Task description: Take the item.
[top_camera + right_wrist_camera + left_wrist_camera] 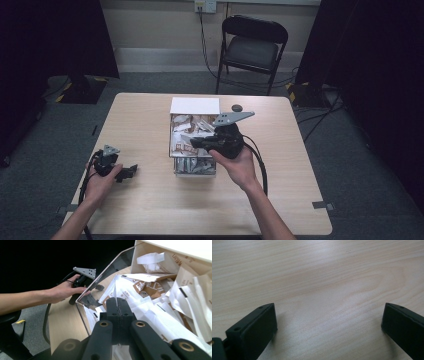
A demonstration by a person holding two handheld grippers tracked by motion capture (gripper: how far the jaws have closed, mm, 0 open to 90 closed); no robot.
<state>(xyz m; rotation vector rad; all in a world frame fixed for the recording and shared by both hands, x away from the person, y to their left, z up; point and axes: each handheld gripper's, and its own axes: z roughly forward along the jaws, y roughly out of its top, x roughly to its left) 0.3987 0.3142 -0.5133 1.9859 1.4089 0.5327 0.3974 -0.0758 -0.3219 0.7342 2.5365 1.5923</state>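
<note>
A clear-walled box [173, 150] stands at the table's middle, filled with several white and brown paper packets [187, 127]. My right gripper [192, 143] reaches over it from the right, with a hand around its body. In the right gripper view its jaws [118, 301] are shut, and the thin edge of a white packet [115, 288] rises from between them above the heap [155, 315]. My left gripper [131, 171] rests on the table at the lower left, apart from the box. Its jaws [328, 325] stand open over bare wood with nothing between them.
A white panel [195, 105] closes the box's far end. A small black round thing [236, 107] lies behind the right gripper. The light wooden table [150, 210] has bare room at the front and left. A black chair [252, 47] stands beyond the far edge.
</note>
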